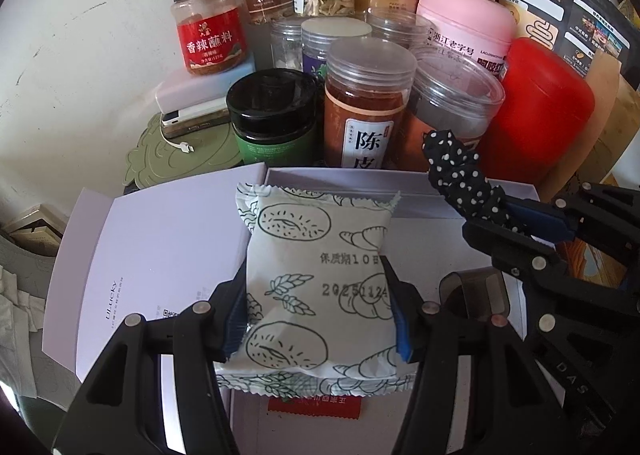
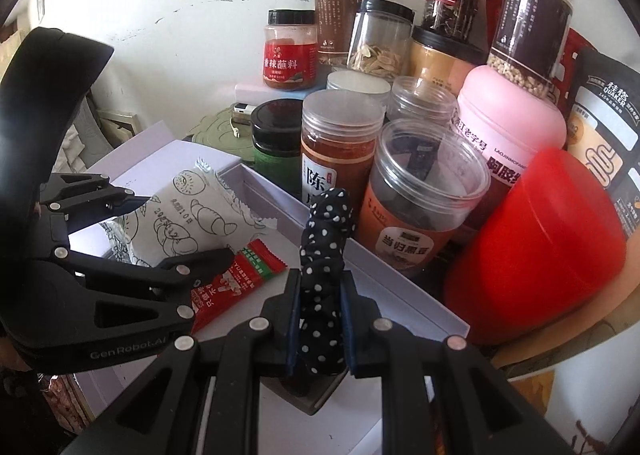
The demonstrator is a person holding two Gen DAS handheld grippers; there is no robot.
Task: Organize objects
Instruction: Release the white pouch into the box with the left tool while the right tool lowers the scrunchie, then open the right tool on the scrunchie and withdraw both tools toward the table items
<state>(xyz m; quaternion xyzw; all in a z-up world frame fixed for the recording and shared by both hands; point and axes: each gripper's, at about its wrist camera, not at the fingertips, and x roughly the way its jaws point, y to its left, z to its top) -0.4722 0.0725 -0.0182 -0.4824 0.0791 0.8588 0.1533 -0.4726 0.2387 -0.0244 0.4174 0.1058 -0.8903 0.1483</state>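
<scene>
We hold 2 things at once over the white box (image 1: 420, 179). Our left gripper (image 1: 316, 307) is clamped on the pastry pack (image 1: 316, 279), its pads pressing the pack's 2 long sides at centre frame in the left view; the pack hangs above the box floor, with the red sachet (image 2: 236, 283) lying under it. Our right gripper (image 2: 320, 319) is closed narrow on the dotted scrunchie (image 2: 326, 255), which stands up between the jaws at lower centre of the right view and shows at centre right of the left view.

Behind the box, filling the upper half of both frames, stands a tight crowd of jars (image 1: 368, 103), with a red tub (image 2: 536, 247) at right.

Risks, as we judge them:
- The pack is soft and puffed. A firm squeeze could crush the pastry; a loose one could let it slide out and land askew on the sachet.
- The scrunchie is limp cloth. It may cling to a pad on release and drag out of the box.
- The 2 grippers sit close together over 1 box, so their linkages could knock.
- Any forward reach could tip the front jars, which stand just beside the box's far wall.
</scene>
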